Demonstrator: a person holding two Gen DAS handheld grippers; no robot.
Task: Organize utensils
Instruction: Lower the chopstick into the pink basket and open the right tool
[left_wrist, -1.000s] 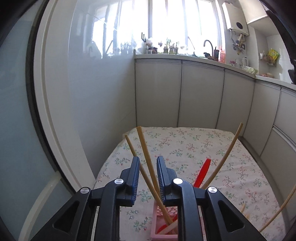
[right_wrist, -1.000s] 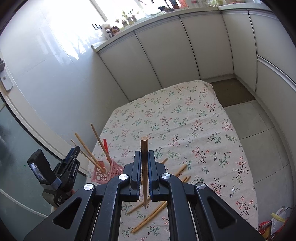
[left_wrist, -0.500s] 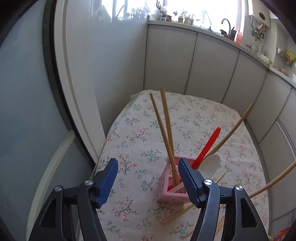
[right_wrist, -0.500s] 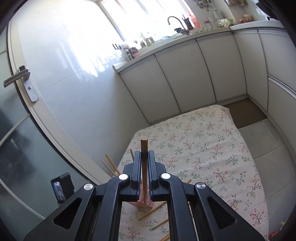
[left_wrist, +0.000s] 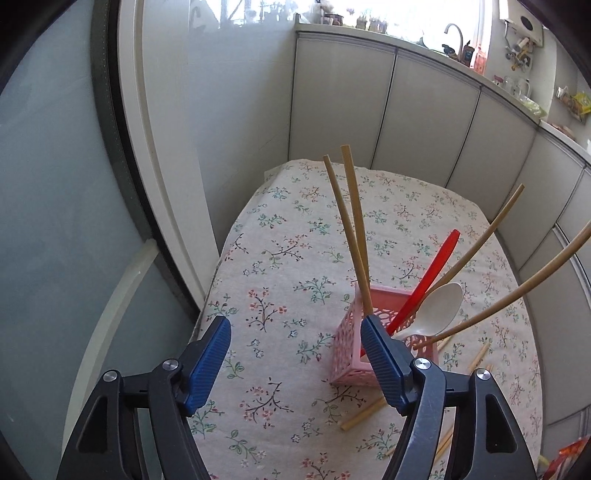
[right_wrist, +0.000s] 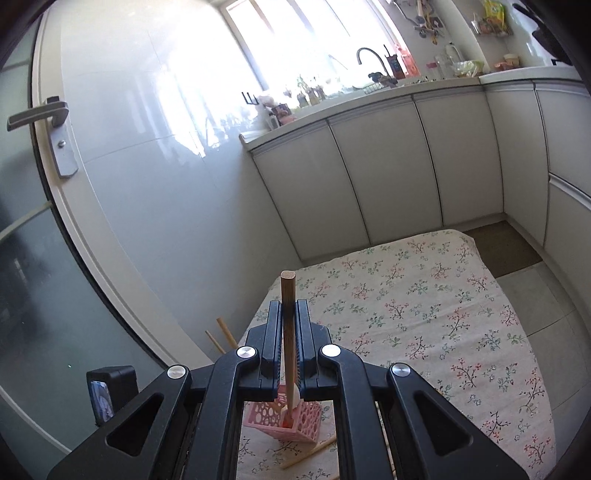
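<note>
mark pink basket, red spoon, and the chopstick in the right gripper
pink basket (left_wrist: 345, 341): left wrist view, perforated side wall.
red spoon (left_wrist: 430, 273): left wrist view, mid-handle.
chopstick (right_wrist: 288, 295): right wrist view, shaft above the jaws.

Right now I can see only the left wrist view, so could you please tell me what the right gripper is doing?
Observer: The right gripper is shut on a wooden chopstick, which stands upright between its pads.
Operator: Thank you. Where does the lower end of that chopstick sit?
Observer: In the right wrist view it hangs at the open top of the pink basket, and seems to be just inside it.
</note>
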